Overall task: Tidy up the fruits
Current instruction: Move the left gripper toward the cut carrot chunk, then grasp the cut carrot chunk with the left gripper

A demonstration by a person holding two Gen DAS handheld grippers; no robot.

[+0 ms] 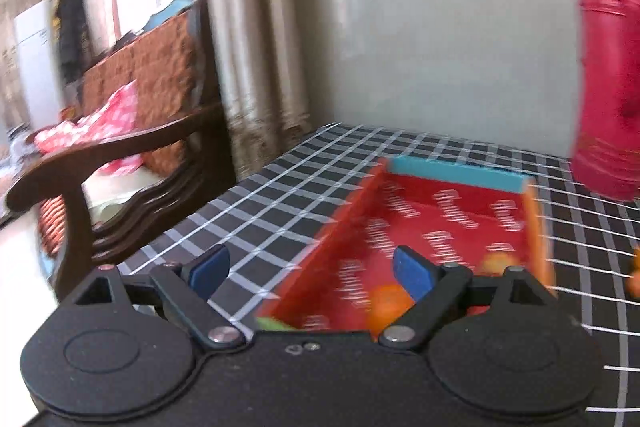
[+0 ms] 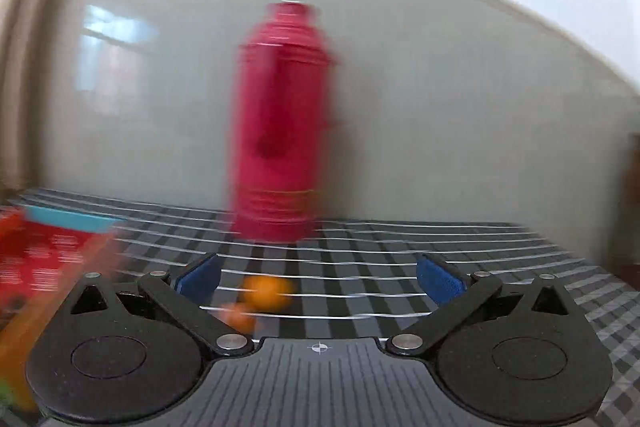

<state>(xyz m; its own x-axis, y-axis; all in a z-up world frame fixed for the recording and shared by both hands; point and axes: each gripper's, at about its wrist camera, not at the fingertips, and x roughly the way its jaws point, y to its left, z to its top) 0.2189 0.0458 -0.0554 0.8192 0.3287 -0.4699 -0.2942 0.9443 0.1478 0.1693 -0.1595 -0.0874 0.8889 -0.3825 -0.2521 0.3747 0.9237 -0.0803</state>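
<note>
Your right gripper (image 2: 318, 281) hangs wide and empty, facing two oranges (image 2: 269, 291) loose on the checked cloth (image 2: 400, 267): likely your next pick. Your left gripper (image 1: 310, 273), jaws also wide and holding nothing, hovers over the red box (image 1: 432, 211) with fruit already inside, perhaps ready to steady it.

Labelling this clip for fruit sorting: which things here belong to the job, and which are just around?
Job: red tray; orange fruits in the tray; orange fruits on the cloth; open left gripper; open right gripper.
Bystanders: red flask; checked tablecloth; wooden chair; curtain.
</note>
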